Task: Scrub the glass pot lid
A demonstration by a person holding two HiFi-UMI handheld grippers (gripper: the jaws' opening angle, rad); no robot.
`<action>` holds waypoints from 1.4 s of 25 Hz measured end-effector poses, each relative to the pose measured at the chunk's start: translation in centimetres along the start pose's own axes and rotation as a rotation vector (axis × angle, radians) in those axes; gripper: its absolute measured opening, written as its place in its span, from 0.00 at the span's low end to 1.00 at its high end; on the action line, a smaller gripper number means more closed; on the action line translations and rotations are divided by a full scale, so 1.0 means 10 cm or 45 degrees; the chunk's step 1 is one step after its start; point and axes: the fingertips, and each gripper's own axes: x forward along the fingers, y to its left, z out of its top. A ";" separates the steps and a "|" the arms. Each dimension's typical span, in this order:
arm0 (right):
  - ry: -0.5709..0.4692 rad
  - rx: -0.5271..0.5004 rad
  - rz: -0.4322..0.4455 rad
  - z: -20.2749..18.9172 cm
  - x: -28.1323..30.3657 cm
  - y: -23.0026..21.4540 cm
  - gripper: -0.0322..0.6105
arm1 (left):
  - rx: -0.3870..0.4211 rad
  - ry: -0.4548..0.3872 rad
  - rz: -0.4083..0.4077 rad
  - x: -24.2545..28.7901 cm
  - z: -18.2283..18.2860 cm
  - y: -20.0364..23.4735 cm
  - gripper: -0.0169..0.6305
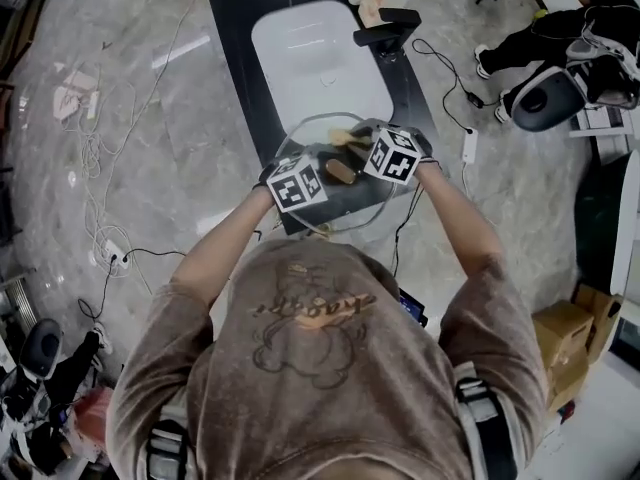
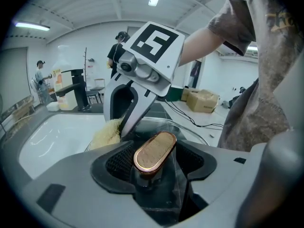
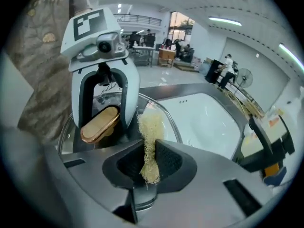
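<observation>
I hold the glass pot lid (image 1: 372, 211) in the air over the near edge of the sink counter. Its copper oval knob (image 2: 154, 151) sits between the jaws of my left gripper (image 2: 154, 167), which is shut on it below the cap. In the right gripper view that knob (image 3: 99, 123) shows between the left gripper's white fingers (image 3: 127, 96). My right gripper (image 3: 149, 163) is shut on a pale yellow loofah scrubber (image 3: 150, 129), whose free end lies against the glass by the rim (image 3: 167, 114). The scrubber (image 2: 108, 133) also shows in the left gripper view, under the right gripper's fingers (image 2: 135, 110).
A white sink basin (image 1: 320, 58) in a black counter (image 1: 232, 28) lies just beyond the lid, with a black faucet (image 1: 385, 30) at its far right. Cables and a power strip (image 1: 112, 253) lie on the floor. Cardboard boxes (image 1: 570, 338) stand at right. People stand in the background.
</observation>
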 end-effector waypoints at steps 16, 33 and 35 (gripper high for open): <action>0.193 -0.736 0.120 -0.01 0.20 0.11 0.13 | -0.037 -0.015 0.020 0.00 -0.03 0.03 0.46; 0.266 -0.688 0.114 -0.26 -0.02 0.40 0.13 | -0.036 0.005 0.022 -0.01 -0.05 0.00 0.46; 0.269 -0.663 0.101 -0.29 -0.04 0.44 0.13 | -0.033 0.010 0.020 -0.01 -0.04 -0.01 0.46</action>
